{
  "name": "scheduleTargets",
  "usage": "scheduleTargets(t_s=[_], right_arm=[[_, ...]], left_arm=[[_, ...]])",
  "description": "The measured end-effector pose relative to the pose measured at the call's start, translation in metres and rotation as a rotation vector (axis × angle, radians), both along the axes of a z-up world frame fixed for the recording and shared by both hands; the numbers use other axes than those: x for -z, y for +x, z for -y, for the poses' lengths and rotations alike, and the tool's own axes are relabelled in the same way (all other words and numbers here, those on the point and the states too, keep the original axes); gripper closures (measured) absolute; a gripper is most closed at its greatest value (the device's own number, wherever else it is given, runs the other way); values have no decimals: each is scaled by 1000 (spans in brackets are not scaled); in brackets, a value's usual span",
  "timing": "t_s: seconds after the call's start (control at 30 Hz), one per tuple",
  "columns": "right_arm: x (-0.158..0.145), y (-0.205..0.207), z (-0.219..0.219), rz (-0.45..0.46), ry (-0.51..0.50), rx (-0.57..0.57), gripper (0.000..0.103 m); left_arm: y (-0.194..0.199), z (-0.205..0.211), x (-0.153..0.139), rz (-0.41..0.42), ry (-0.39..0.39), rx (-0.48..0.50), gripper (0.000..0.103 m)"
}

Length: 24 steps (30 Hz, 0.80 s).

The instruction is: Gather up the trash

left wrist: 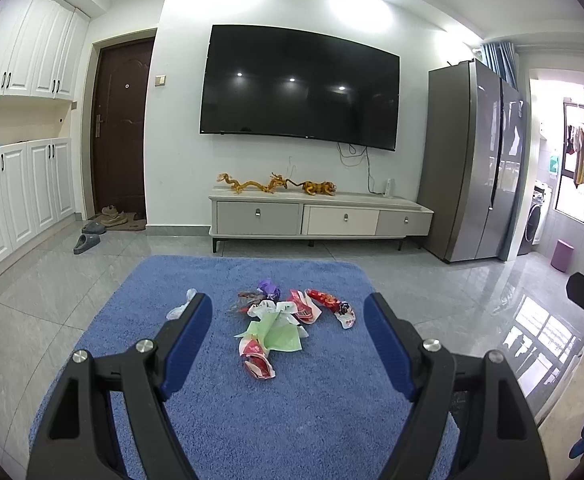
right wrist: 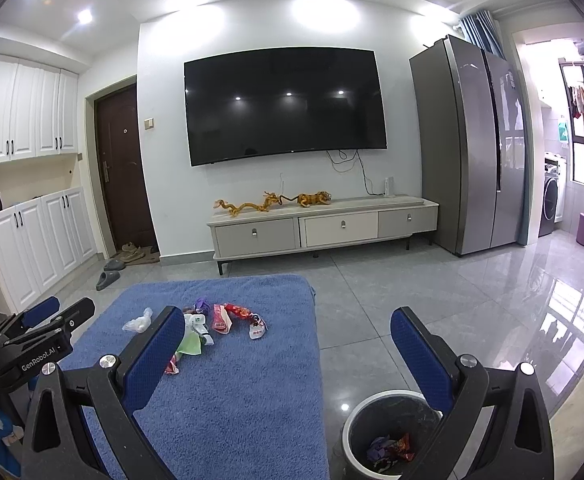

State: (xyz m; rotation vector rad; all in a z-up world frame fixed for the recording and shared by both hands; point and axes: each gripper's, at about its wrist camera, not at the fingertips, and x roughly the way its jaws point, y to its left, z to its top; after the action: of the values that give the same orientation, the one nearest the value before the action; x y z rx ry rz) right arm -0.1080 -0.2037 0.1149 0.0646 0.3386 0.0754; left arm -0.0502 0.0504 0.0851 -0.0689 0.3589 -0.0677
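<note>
Left wrist view shows the left gripper (left wrist: 287, 316) with fingers wide and empty, aimed at the wrappers (left wrist: 292, 316) heaped on the blue mat (left wrist: 227, 420), probably to take one. Right gripper (right wrist: 287, 340) also has wide, empty fingers. Right of the mat, on the floor, stands the bin (right wrist: 350, 432), already holding some wrappers, close for short carrying.
</note>
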Motion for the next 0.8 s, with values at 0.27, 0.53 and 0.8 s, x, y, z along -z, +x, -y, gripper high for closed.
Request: scheduleTargets(t_s=[0.27,0.53,0.8], right_arm=[[0,1,0,-4,2,-1,0],[0,1,1,-4,2,-1,0],[0,2,1,-6,3,-2,0]], left_arm=[[0,1,0,0,0,0,26],[0,1,1,-1,1,1,26],[0,2,3,-2,1,3,26]])
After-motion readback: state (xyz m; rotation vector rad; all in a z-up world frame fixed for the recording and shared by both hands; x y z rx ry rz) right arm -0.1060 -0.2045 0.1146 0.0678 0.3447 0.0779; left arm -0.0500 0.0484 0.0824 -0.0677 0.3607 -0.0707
